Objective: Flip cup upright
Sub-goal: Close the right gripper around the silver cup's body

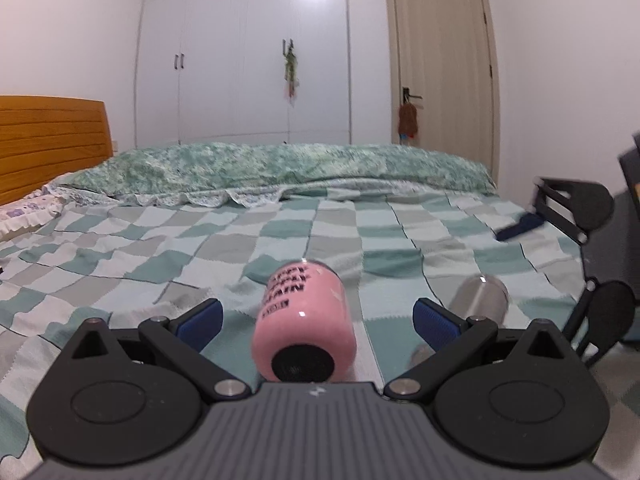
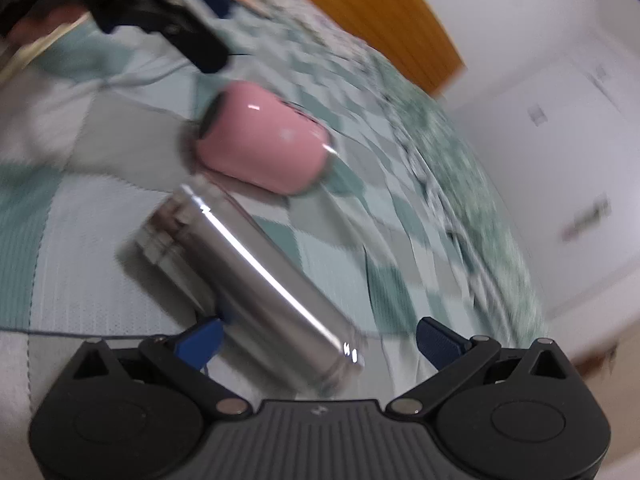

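A pink cup (image 1: 306,320) with black lettering lies on its side on the checked bedspread, its dark base end toward my left gripper (image 1: 318,322). The left gripper is open, its blue pads (image 1: 202,318) apart on either side of the cup. A steel cup (image 1: 482,298) lies on its side just right of it. In the right wrist view the steel cup (image 2: 248,280) lies between the open fingers of my right gripper (image 2: 320,340), with the pink cup (image 2: 260,140) beyond it. The right gripper also shows at the right edge of the left wrist view (image 1: 560,216).
The bed (image 1: 160,248) has a green floral quilt (image 1: 280,168) folded along its far side and a wooden headboard (image 1: 48,140) at the left. White wardrobes (image 1: 240,52) and a door (image 1: 444,60) stand behind. The right wrist view is blurred.
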Motion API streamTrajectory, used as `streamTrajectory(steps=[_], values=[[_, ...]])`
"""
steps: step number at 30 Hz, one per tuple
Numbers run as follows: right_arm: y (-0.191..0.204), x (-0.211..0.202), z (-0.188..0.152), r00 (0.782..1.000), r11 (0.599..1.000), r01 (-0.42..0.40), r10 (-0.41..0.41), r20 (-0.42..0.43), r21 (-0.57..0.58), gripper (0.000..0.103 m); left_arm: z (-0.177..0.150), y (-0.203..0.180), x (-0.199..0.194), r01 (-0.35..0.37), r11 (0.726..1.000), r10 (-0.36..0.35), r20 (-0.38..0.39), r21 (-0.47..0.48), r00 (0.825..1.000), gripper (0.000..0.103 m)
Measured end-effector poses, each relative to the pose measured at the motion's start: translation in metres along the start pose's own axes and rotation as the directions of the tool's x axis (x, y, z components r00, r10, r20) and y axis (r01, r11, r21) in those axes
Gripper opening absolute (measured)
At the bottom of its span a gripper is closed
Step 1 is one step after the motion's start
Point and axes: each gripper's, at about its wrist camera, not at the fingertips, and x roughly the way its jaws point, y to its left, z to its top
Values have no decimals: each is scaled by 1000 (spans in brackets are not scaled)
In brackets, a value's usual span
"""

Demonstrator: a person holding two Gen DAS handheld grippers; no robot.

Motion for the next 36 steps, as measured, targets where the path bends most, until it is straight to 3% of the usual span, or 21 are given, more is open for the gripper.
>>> streamTrajectory(steps=[7,11,13,14,19,22,26,36], values=[[26,21,9,999,974,11,-1,40,-227,101,-11,3,14,42,999,-41,-48,15,998,103],[32,30,8,996,964,8,15,83,-267,98,-17,5,18,47,999,-47,-56,5,997,103],[33,31,6,995,964,-13,39,93,-266,87,-18,6,20,47,999,-46,-61,5,997,103],[35,33,5,995,962,-24,50,90,-272,69,-19,6,21,47,999,-47,-64,4,997,103],[45,28,0,993,956,4,31,113,-293,67,-20,7,22,51,999,-51,-71,1,996,103],[49,27,-2,990,937,60,-13,137,-345,67,-19,7,20,49,999,-50,-68,-2,996,103],[48,17,1,984,936,121,-69,166,-330,65,-15,6,12,49,999,-50,-57,-3,997,103],[73,-38,15,982,933,145,-95,162,-331,60,-4,9,-33,57,998,-57,-4,-10,998,103]])
